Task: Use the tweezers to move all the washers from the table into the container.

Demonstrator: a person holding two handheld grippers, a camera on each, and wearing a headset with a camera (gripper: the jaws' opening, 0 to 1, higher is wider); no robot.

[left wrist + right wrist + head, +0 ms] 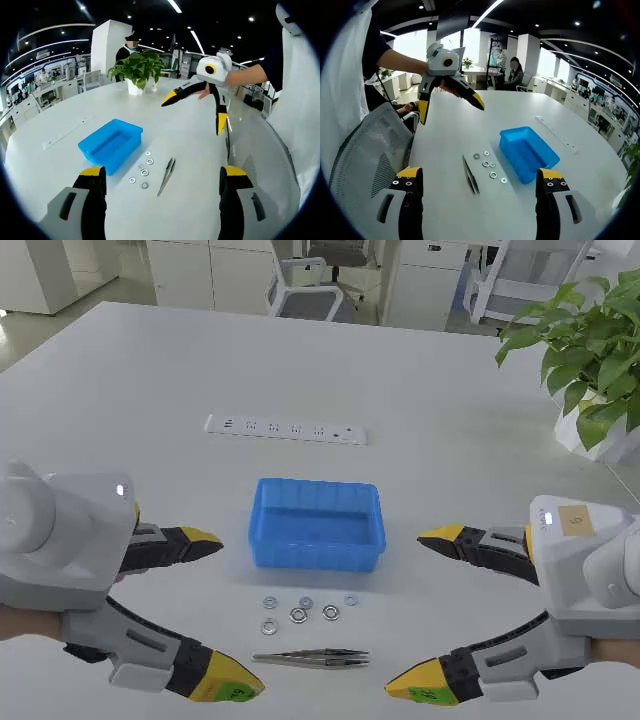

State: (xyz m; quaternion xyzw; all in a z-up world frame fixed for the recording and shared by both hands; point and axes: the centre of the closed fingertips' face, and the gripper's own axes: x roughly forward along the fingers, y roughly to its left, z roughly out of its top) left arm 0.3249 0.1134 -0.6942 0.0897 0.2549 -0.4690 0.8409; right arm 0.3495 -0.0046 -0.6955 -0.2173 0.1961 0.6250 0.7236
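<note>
Left gripper point(232, 612) and right gripper point(410, 612) hang released, empty. Tweezers point(311, 656) near the table's point(150, 370) front edge look light, stiff, slippery; probably best pinched mid-arms.

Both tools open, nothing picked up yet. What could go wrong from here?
1. The thin metal tweezers lie flat on the white table; the open left tool or right tool may slip off them or shove them into the small silver washers just beyond.
2. Those washers lie flat and close together, so a pinch could flick one away or nudge its neighbours.
</note>
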